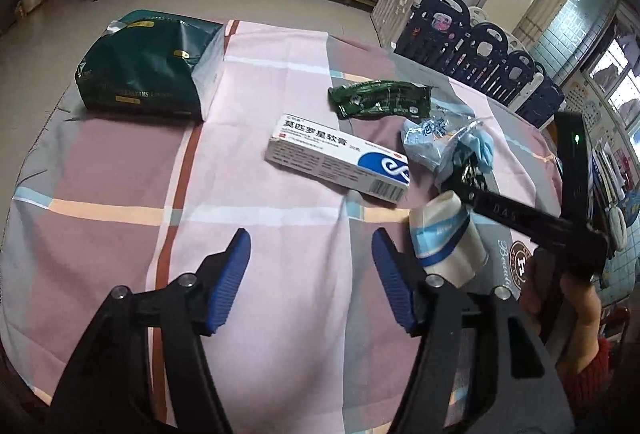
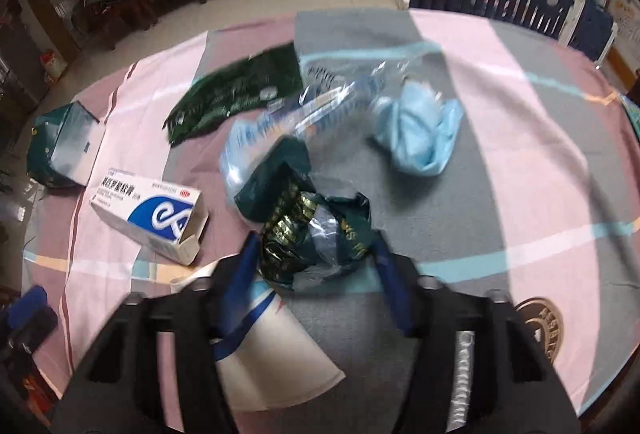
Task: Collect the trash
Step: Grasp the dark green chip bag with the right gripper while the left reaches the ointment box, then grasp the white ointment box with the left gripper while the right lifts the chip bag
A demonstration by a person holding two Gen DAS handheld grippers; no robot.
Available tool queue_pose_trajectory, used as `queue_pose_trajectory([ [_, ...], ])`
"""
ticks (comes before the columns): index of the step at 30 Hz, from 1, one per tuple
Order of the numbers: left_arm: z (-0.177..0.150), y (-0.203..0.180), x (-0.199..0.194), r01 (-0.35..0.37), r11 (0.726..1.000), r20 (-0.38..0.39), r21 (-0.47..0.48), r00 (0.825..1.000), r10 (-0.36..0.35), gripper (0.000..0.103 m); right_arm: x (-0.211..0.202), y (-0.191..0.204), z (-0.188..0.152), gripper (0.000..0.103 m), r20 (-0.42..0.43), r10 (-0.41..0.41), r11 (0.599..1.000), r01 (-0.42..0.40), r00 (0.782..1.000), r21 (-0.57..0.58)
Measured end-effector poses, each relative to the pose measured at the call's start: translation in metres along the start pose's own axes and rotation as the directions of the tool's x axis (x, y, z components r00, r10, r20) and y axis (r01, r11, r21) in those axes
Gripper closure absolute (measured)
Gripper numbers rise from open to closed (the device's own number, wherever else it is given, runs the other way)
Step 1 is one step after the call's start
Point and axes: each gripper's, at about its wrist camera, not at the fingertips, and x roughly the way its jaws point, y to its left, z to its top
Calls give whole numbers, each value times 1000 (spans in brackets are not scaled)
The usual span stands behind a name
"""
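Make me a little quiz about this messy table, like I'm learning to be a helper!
1. True or false: the left gripper holds nothing.
2. What sits between the jaws of the right gripper? A) a spoon B) a crumpled green wrapper C) a banana
3. Fill in: the swirl patch on the white box is ____.
Key: 1 true; 2 B; 3 blue.
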Motion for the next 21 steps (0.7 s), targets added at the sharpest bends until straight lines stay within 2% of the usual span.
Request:
queue_pose_trajectory([
  [2, 3, 6, 1, 2, 1000, 11, -19, 1000, -1, 30, -5, 6, -13, 55, -5, 83, 996, -84, 996, -14],
  [8, 37, 11, 25, 5, 990, -28, -141, 1000, -9, 15, -29, 34, -66, 57, -69, 203, 973, -209, 977, -102],
  [11, 62, 1, 56, 26, 976, -117, -217, 992, -53, 12, -57, 28, -89, 57, 5, 151, 985, -150, 988, -90],
  [14, 82, -14, 92, -3, 967, -235, -255, 970, -59, 12, -91, 3, -109, 57, 80, 124, 992, -123, 989, -10],
  [19, 98, -29, 127, -158, 948, -324, -276, 944, 64, 12, -135, -32, -147, 57, 149, 95, 987, -113, 984, 117],
  [21, 102, -40, 137, -206, 951, -339, -231, 933, 120, 11, -143, -35, -158, 57, 154, 77, 988, -96, 985, 122],
])
